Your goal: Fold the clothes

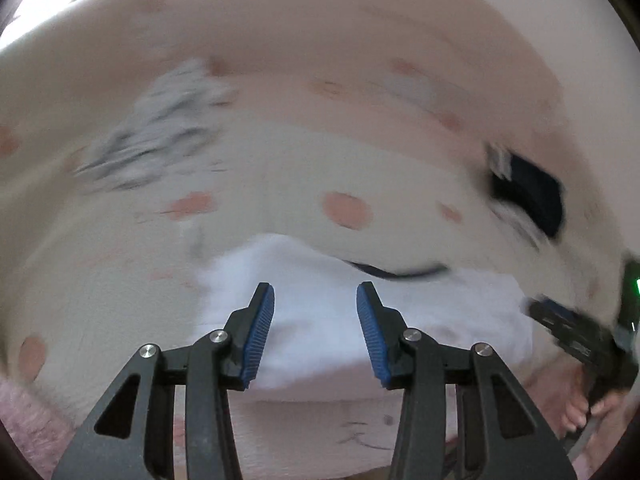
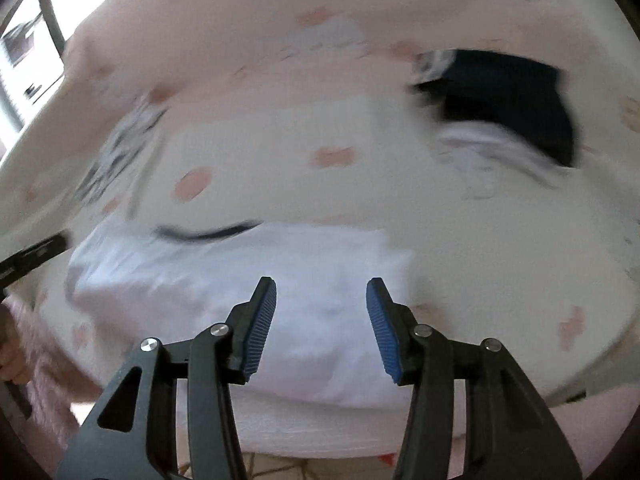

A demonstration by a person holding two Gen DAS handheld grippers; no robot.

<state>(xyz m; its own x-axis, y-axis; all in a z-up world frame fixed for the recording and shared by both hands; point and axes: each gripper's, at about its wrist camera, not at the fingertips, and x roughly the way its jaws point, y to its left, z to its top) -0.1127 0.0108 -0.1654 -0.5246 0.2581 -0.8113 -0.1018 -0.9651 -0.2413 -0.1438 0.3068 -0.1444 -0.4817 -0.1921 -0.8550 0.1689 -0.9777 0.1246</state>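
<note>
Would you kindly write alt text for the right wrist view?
The right gripper hangs open and empty above a folded white garment on a cream spread with pink spots. A dark folded garment lies beyond at the right, a grey patterned one at the left; the picture is blurred.

Taking the white garment [image 1: 320, 320] as our mark, we see open spotted bedcover [image 1: 280, 168] just beyond it. Farther left lies a grey striped cloth [image 1: 160, 136], farther right a dark folded garment [image 1: 528, 192], both well apart from it.
</note>
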